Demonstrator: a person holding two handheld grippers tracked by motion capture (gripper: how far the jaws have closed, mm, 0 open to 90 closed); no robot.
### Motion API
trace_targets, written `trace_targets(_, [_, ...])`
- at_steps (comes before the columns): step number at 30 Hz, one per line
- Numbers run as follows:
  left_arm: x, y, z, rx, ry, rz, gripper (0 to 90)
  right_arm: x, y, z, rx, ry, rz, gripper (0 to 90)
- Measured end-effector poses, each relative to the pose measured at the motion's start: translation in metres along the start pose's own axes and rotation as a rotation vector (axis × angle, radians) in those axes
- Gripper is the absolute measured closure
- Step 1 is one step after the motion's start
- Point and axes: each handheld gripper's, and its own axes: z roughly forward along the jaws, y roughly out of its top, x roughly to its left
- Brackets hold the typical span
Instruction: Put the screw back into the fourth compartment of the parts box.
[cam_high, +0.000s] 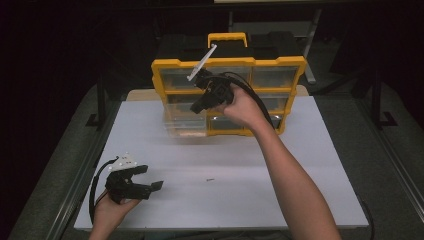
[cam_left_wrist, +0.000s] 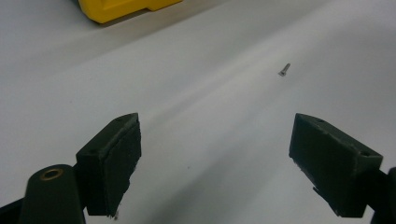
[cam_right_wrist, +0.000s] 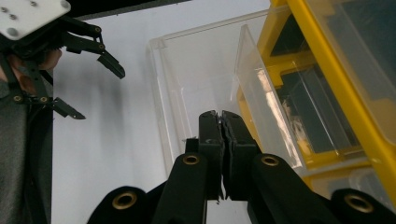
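Writing is something I can't find anywhere here: the yellow organizer (cam_high: 280, 67) with its black top and yellow handle shows no readable brand or label at this size, and the clear drawer fronts are blank.

In the high view I have my right gripper (cam_high: 197, 106) held up in front of the organizer's left column, over the clear drawer (cam_high: 185, 122) that is pulled out toward me from the lower left. In the right gripper view the jaws are pressed flat together with nothing between them, their tips (cam_right_wrist: 221, 116) just in front of that drawer's (cam_right_wrist: 196, 79) near wall. The drawer looks bare inside where I can see it. The neighbouring clear drawer front (cam_right_wrist: 266, 107) stands edge-on right beside the tips; I can't tell whether they touch it.

My left gripper (cam_high: 152, 186) sits low at the near left of the white tabletop (cam_high: 300, 165), well apart from the organizer. Its jaws are spread wide, nothing between them, pointing across the bare table (cam_left_wrist: 196, 140). A small screw (cam_left_wrist: 284, 69) lies alone on the table ahead of them, also seen as a dark speck (cam_high: 210, 179) in the high view.
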Motion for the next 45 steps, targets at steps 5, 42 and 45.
trace_targets(5, [0.000,0.000,0.000,0.001,-0.004,-0.001,16.5,-0.004,0.000,0.014,0.009,0.011,0.011,86.3])
trace_targets(42, [-0.001,0.001,0.001,-0.003,0.001,-0.003,16.5,0.016,-0.070,-0.030,-0.063,-0.022,0.041,69.0])
trace_targets(45, [0.000,0.001,0.002,0.004,0.003,0.014,16.5,0.019,-0.085,-0.025,-0.067,-0.021,0.049,65.5])
